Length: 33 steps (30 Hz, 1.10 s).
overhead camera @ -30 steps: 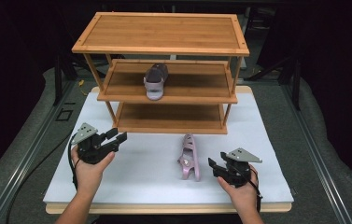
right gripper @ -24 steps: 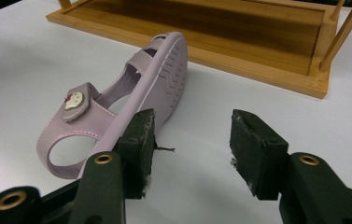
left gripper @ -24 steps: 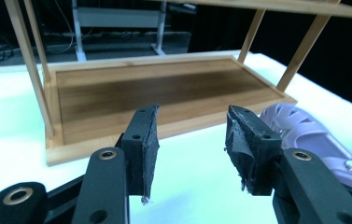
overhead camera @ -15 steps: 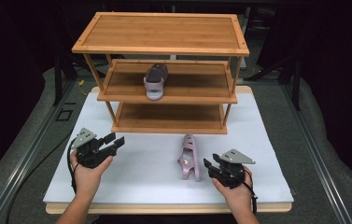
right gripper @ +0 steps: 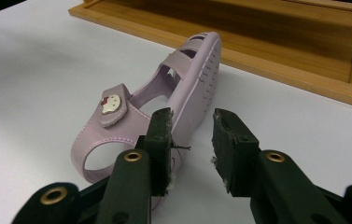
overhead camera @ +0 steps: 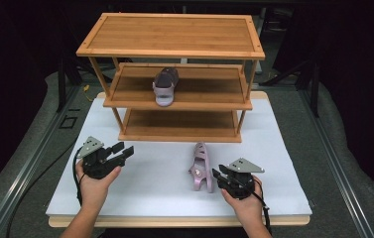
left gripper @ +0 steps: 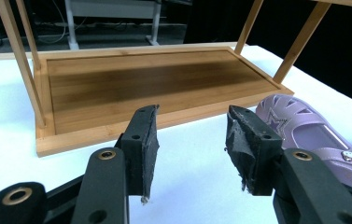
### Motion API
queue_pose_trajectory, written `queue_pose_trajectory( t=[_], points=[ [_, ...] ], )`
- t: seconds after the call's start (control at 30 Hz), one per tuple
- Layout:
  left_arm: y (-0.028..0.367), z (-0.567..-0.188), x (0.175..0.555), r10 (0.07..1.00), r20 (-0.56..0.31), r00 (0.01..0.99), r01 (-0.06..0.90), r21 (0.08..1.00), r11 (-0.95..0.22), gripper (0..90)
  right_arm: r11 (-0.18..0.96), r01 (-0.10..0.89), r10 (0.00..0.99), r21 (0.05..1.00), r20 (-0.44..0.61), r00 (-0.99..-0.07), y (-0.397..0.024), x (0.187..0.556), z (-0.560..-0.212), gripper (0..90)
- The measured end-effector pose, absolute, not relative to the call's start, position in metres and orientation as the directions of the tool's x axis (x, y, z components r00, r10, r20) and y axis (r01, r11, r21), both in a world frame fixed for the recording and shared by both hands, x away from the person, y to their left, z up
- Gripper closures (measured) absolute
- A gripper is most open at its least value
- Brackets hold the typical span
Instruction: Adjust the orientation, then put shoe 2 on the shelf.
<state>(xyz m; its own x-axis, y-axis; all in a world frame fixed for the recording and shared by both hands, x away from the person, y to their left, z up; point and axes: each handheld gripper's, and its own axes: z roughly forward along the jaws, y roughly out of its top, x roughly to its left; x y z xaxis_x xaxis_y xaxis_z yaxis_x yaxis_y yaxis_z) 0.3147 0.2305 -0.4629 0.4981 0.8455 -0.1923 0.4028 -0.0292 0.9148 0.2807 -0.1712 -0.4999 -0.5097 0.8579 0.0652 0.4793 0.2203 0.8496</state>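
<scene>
right gripper closing in on a pink sandal lying on its side

a small pink sandal (overhead camera: pixel 200 167) lay tipped on its side on the white table (overhead camera: pixel 150 183), just in front of the lowest shelf of a wooden shoe rack (overhead camera: pixel 174 74), sole turned toward the person's right. it had a cut-out toe, a heel loop and an ankle strap with a little cartoon-cat badge. it looked light and made of soft, bendy moulded plastic with a smooth, somewhat slick upper; the ridged sole looked like the firmer part. a sensible hold, i judged, was across the sole edge near the heel, pinching sole and side wall together, since the thin strap would likely fold and let the shoe swing.

the right gripper (right gripper: pixel 190 140) sat at the sandal's heel end. its jaws had just been closing, the sole's edge lay between them, and a gap showed on the right pad (right gripper: pixel 229 149); i could not tell whether the left pad touched.

the left gripper (left gripper: pixel 192 140) hovered well apart to the left, jaws spread with nothing between them, pointing at the rack's bottom shelf.

a matching darker sandal (overhead camera: pixel 165 86) stood on the rack's middle shelf. the top and bottom shelves held nothing.
</scene>
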Motion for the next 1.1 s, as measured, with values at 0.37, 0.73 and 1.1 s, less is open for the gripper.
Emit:
queue_pose_trajectory(
  t=[0.37, 0.73, 1.1],
  points=[
    [0.232, -0.464, 0.316, 0.846, -0.196, 0.495, 0.414, 0.91, -0.032, 52.9, 0.236, 0.477, 0.85, 0.846, 0.058, -0.523, -0.167, 0.281, -0.502, 72.2],
    [0.232, -0.466, 0.317, 0.849, -0.199, 0.489, 0.421, 0.907, -0.03, 52.9, 0.255, 0.491, 0.835, 0.833, 0.067, -0.546, -0.162, 0.283, -0.505, 70.1],
    [0.233, -0.468, 0.318, 0.852, -0.2, 0.484, 0.425, 0.905, -0.029, 52.8, 0.151, 0.578, 0.867, 0.802, 0.173, -0.467, -0.193, 0.29, -0.511, 75.5]
  ],
)
